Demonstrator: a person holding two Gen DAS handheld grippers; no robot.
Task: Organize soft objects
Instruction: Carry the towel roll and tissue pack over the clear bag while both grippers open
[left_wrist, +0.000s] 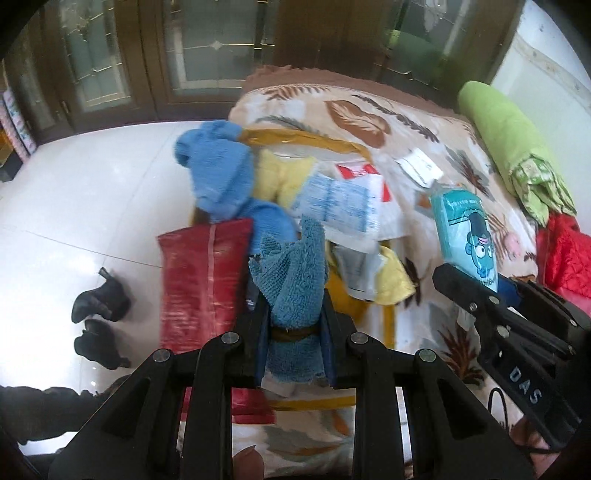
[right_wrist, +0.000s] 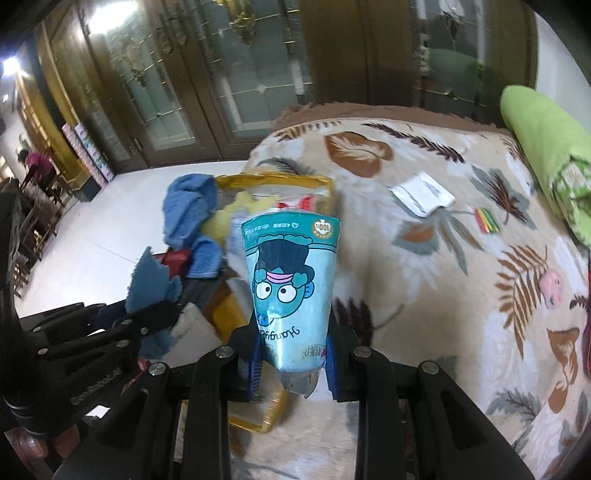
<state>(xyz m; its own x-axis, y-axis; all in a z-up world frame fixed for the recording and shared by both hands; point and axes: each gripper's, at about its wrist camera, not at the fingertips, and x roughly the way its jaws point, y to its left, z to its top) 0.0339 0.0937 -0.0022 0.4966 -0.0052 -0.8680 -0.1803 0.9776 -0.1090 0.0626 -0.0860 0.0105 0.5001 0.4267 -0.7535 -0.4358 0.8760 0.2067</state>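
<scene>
Two grippers are being held over a bed spread with a leaf-patterned blanket (right_wrist: 424, 295). A teal-blue towel (left_wrist: 295, 273), rolled and banded with a dark strap, is being clamped between the narrow jaws of the left gripper (left_wrist: 295, 325), its frayed end standing up above a heap of things. A teal tissue pack (right_wrist: 291, 291) printed with a cartoon face is being pinched by its lower end in the right gripper (right_wrist: 293, 365), tilted slightly away from the camera. Below both, a yellow-rimmed bag (left_wrist: 317, 142) is lying open on the blanket, and it is being crowded by a blue knitted piece (left_wrist: 218, 173), something pale yellow (left_wrist: 280, 177) and a printed packet (left_wrist: 340, 203); what is inside and what is merely on top is hard to tell through the blur. A red packet (left_wrist: 203, 280) is lying at the bed's edge, just beside the towel. A green roll (right_wrist: 546, 147) is resting at the far right.
</scene>
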